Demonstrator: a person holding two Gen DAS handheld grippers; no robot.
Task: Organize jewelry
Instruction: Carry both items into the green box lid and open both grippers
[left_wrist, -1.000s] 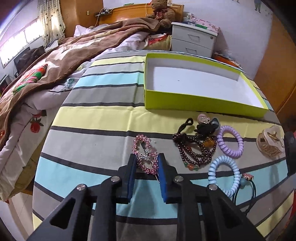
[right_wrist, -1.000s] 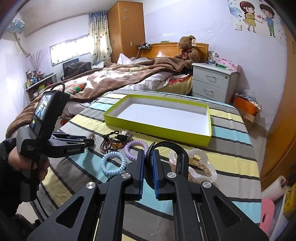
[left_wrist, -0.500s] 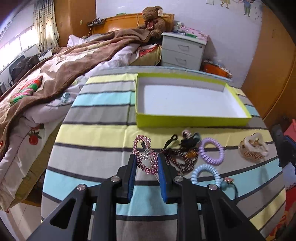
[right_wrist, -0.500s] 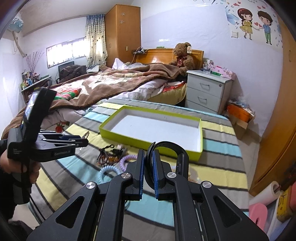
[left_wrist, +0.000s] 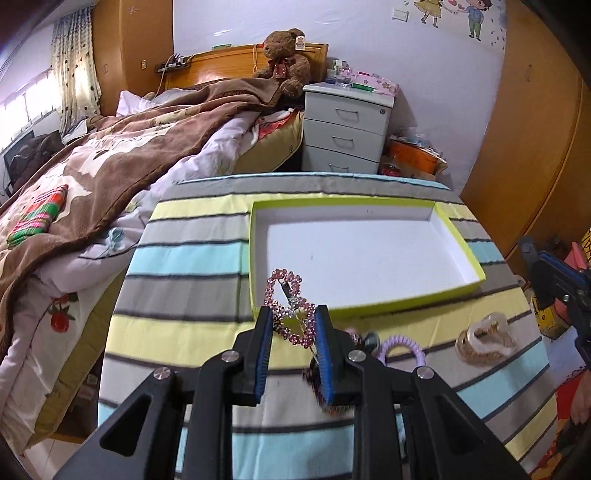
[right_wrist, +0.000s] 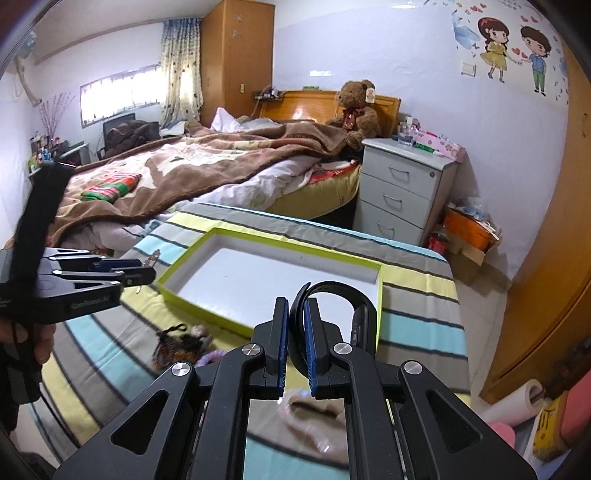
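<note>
Both items have been lifted off the striped cloth (left_wrist: 177, 266): the pink rhinestone clip (left_wrist: 290, 308) is pinched in the left gripper (left_wrist: 291, 328), the black band (right_wrist: 332, 295) in the near-shut right gripper (right_wrist: 295, 332), ready for the green tray (left_wrist: 458, 236).

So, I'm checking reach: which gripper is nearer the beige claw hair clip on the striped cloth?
Right. The right gripper hangs just above the beige claw hair clip; the left gripper is off to its side.
</note>
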